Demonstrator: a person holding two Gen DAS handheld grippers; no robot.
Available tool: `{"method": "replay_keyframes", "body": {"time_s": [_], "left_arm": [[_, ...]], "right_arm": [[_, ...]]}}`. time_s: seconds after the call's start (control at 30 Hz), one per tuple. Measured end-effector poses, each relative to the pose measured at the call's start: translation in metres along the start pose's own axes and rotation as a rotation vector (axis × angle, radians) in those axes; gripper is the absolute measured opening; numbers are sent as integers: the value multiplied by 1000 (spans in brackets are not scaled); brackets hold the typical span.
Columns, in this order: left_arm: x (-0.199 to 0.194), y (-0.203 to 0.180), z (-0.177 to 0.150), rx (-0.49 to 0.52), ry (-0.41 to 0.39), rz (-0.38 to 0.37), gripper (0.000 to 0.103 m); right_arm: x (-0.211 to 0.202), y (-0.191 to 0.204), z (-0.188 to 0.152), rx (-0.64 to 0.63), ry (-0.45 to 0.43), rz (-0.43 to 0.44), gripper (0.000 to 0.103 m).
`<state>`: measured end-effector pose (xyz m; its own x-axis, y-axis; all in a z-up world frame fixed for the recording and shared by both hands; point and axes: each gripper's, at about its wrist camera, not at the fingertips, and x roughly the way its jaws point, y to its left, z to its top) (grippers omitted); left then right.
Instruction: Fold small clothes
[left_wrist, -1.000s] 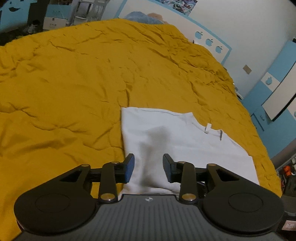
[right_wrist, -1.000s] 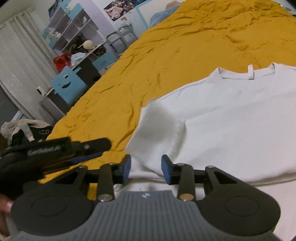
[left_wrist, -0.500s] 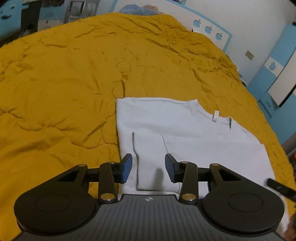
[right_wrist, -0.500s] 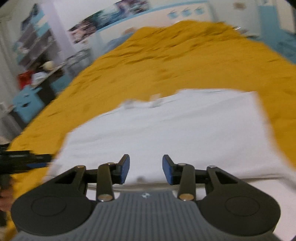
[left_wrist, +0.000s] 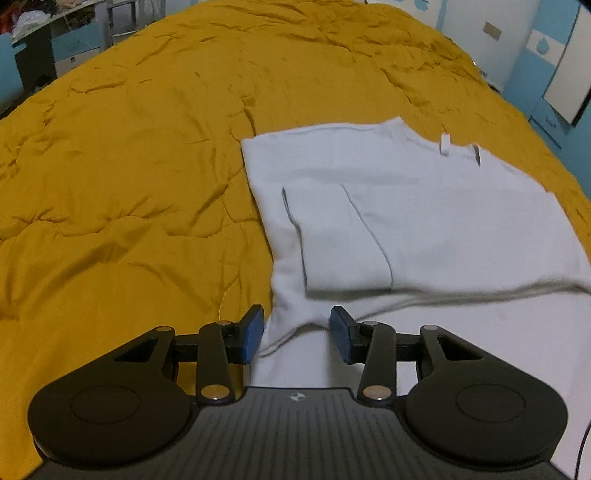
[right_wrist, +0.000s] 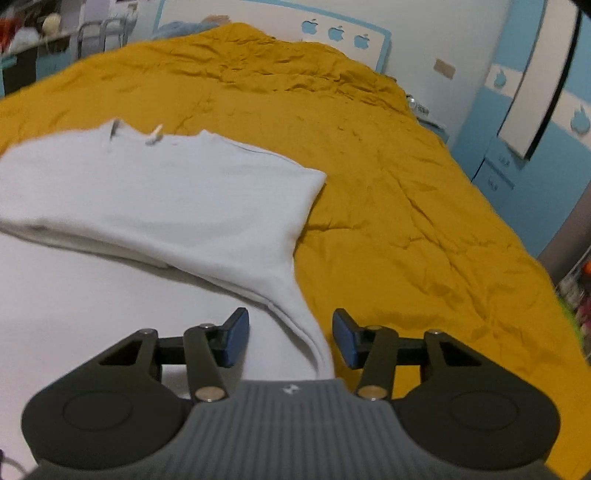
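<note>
A white shirt (left_wrist: 424, 206) lies flat on the yellow bedspread (left_wrist: 129, 166), collar and neck label (left_wrist: 445, 144) at the far end. One sleeve (left_wrist: 332, 236) is folded inward over the body. My left gripper (left_wrist: 296, 321) hovers open at the shirt's near left edge; a fold of cloth rises between the blue pads, which do not press on it. In the right wrist view the shirt (right_wrist: 166, 192) fills the left half. My right gripper (right_wrist: 290, 325) straddles its right side edge, its jaws opening, the hem between them and untouched.
The bedspread (right_wrist: 388, 221) stretches wide to the left, right and far side of the shirt. A desk with shelves (left_wrist: 44, 55) stands beyond the bed's far left. Blue cabinets (right_wrist: 517, 147) line the right wall.
The right gripper has swept from the shirt's left sleeve side across to its right edge, and its jaws stand wider. The left gripper has sunk and rolled toward the near left edge.
</note>
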<state>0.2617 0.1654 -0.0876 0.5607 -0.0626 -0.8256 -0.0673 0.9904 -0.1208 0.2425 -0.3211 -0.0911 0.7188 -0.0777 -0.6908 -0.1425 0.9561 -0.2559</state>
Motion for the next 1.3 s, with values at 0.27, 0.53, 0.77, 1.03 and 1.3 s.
{"method": "replay_keyframes", "body": {"time_s": [0.27, 0.53, 0.77, 1.03, 1.3], "left_arm": [[5, -4, -3, -4, 12, 13, 33], [6, -2, -2, -10, 23, 28, 28], [-24, 5, 10, -66, -100, -103, 29], [16, 7, 45, -166, -99, -139, 31], [50, 9, 53, -195, -107, -144, 19]], "right_arm": [[5, 2, 17, -7, -49, -46, 1], [16, -33, 9, 177, 29, 16, 1], [2, -44, 14, 202, 21, 57, 24], [-14, -53, 35, 326, -55, 244, 36], [31, -60, 64, 409, -41, 227, 36]]}}
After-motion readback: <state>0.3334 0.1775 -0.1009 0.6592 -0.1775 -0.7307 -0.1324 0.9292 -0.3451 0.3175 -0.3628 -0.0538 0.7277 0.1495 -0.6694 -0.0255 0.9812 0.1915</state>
